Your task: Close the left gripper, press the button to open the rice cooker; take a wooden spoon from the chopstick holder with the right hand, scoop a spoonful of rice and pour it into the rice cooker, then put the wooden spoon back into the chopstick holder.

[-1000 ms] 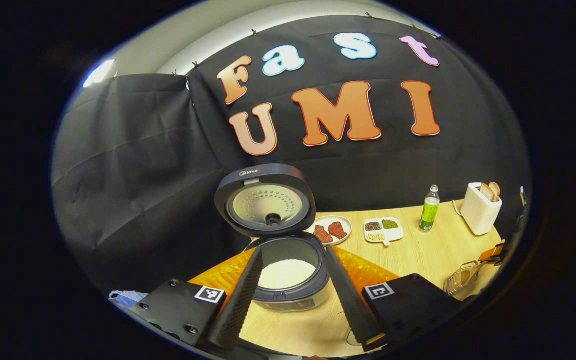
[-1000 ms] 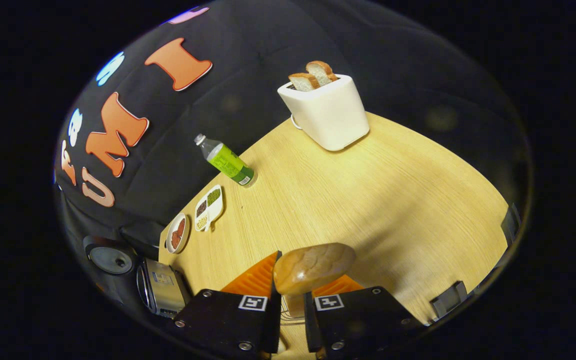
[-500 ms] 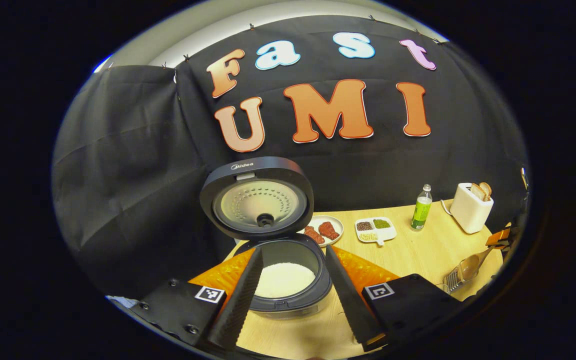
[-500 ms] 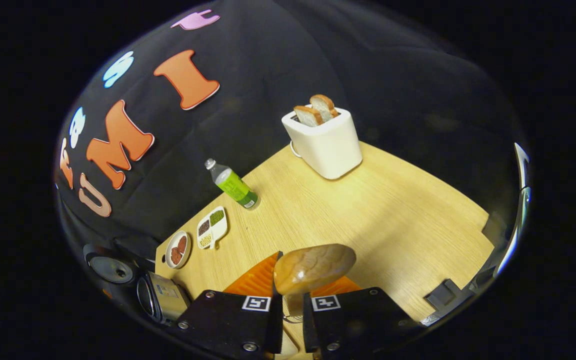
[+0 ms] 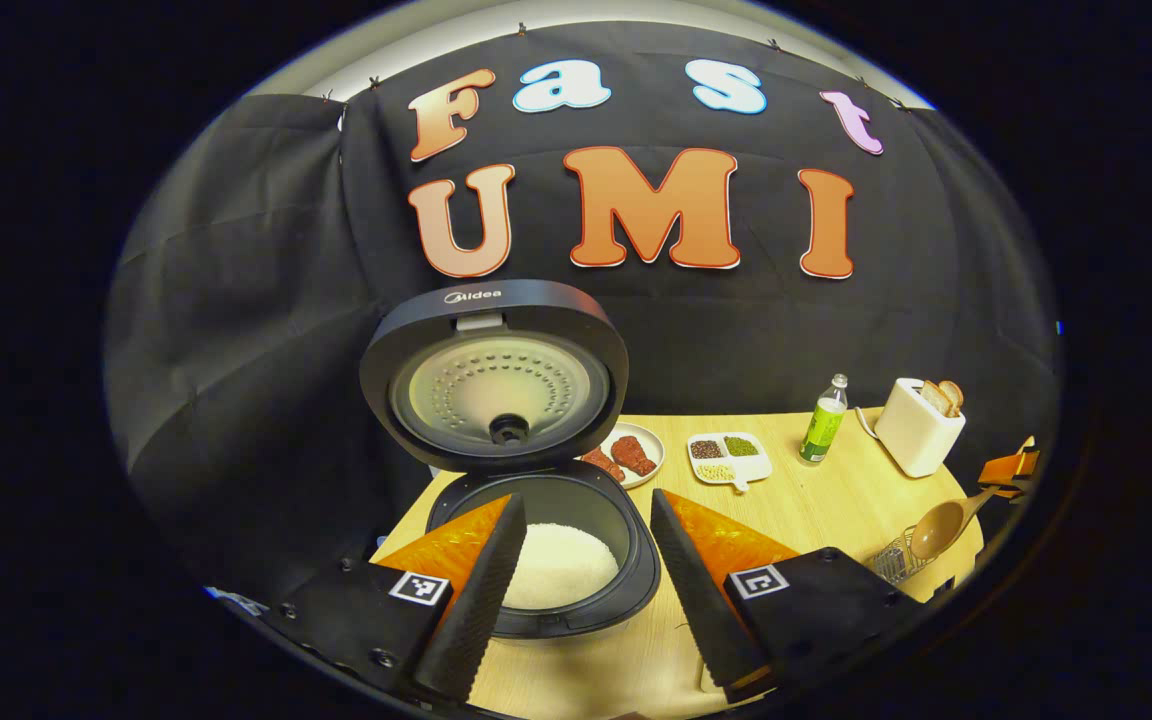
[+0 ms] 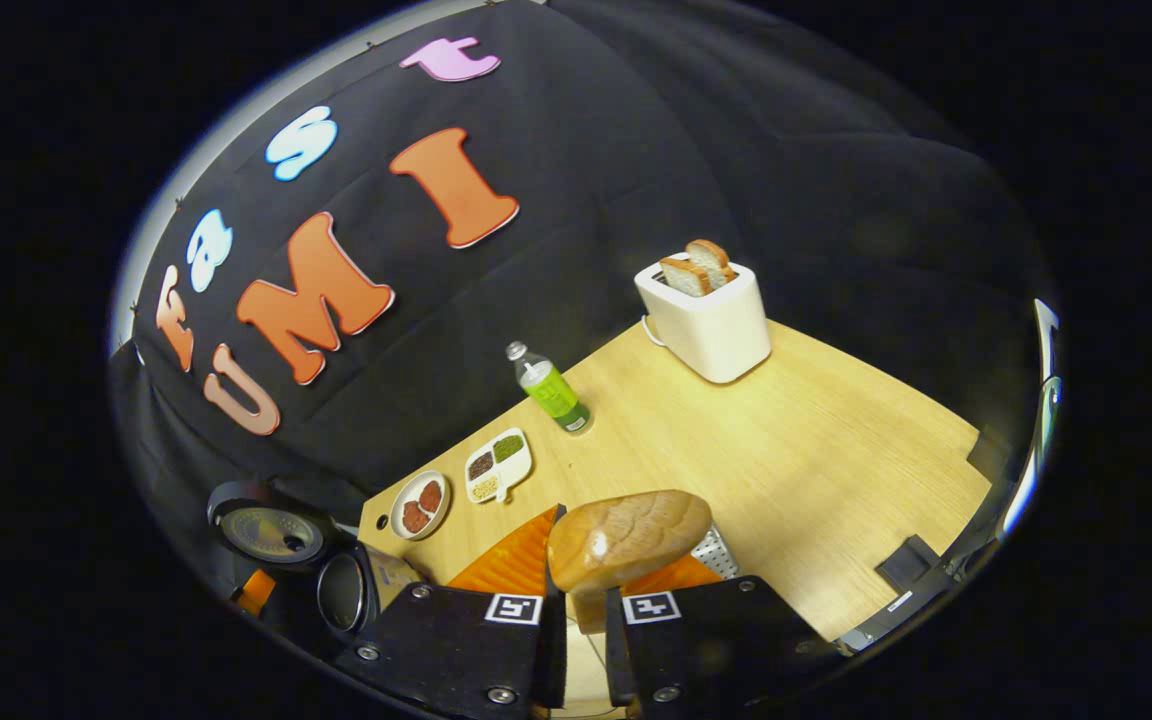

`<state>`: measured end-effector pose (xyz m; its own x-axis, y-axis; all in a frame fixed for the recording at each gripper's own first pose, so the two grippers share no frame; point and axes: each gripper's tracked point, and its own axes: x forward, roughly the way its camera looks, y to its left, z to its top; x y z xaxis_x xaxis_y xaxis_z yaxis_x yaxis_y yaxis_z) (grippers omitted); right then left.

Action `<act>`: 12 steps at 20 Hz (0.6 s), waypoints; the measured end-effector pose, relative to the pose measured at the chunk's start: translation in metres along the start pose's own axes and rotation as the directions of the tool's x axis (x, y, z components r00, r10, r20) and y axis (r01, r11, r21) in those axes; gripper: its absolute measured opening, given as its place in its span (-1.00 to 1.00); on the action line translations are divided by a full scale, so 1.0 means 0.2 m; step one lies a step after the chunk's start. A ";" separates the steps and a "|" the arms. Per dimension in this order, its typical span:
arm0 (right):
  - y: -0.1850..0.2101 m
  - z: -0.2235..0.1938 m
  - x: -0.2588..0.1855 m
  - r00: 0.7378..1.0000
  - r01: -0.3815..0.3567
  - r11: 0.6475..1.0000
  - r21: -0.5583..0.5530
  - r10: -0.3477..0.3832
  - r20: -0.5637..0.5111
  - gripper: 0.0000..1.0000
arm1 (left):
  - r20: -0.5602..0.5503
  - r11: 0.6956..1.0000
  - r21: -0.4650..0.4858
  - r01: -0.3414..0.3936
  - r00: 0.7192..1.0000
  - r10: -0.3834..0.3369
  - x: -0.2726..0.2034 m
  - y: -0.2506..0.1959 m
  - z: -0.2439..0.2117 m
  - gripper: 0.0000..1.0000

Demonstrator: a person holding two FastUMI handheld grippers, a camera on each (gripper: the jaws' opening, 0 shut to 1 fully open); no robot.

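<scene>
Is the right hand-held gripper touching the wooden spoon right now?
Touching. The right gripper view shows the right hand-held gripper with its fingers closed against the handle of the brown wooden spoon, whose bowl stands just above them, over the light wooden table.

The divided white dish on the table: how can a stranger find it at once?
Start at the open rice cooker on the wooden table. Past the round plate stands a green bottle; the divided dish lies between them, alone in holding separate compartments.
</scene>
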<state>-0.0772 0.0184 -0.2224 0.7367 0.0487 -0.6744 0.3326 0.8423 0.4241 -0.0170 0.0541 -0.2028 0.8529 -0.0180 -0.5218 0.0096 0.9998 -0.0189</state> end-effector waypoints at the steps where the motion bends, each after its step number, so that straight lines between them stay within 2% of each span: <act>1: 0.05 -0.04 -0.03 1.000 -0.015 1.000 -0.020 0.015 -0.007 -0.69 | -0.008 1.000 -0.003 0.011 1.000 -0.011 0.01 0.00 -0.02 0.73; 2: 0.10 -0.08 -0.05 1.000 -0.025 0.999 -0.038 0.025 -0.013 -0.69 | -0.015 1.000 -0.006 0.026 1.000 -0.026 0.02 0.01 -0.04 0.55; 3: 0.13 -0.14 -0.05 0.999 -0.029 0.998 -0.052 0.028 -0.020 -0.69 | -0.021 0.999 -0.007 0.036 0.999 -0.036 0.03 0.01 -0.04 0.72; 4: 0.16 -0.19 -0.04 0.999 -0.030 0.998 -0.063 0.027 -0.037 -0.70 | -0.027 0.998 0.004 0.055 0.998 -0.055 0.04 0.01 -0.06 0.73; 5: 0.17 -0.25 -0.05 0.998 -0.029 0.997 -0.072 0.025 -0.053 -0.70 | -0.010 0.998 0.025 0.064 0.998 -0.064 0.05 0.00 -0.05 0.60; 6: 0.19 -0.31 -0.05 0.997 -0.023 0.996 -0.084 0.017 -0.069 -0.70 | 0.015 0.996 0.052 0.073 0.997 -0.074 0.05 0.01 -0.03 0.76; 8: 0.20 -0.39 -0.05 0.996 -0.007 0.991 -0.131 -0.004 -0.085 -0.70 | 0.069 0.992 0.097 0.079 0.994 -0.086 0.03 0.01 0.01 0.83; 12: 0.21 -0.48 -0.02 0.997 0.043 0.969 -0.244 -0.058 -0.056 -0.70 | 0.096 0.986 0.121 0.119 0.987 -0.131 0.01 -0.01 0.00 0.75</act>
<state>-0.1230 0.1047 -0.2591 0.6821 0.0296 -0.7307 0.2101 0.9491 0.2346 -0.0148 0.0515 -0.2035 0.8903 -0.1473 -0.4308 0.1739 0.9845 0.0228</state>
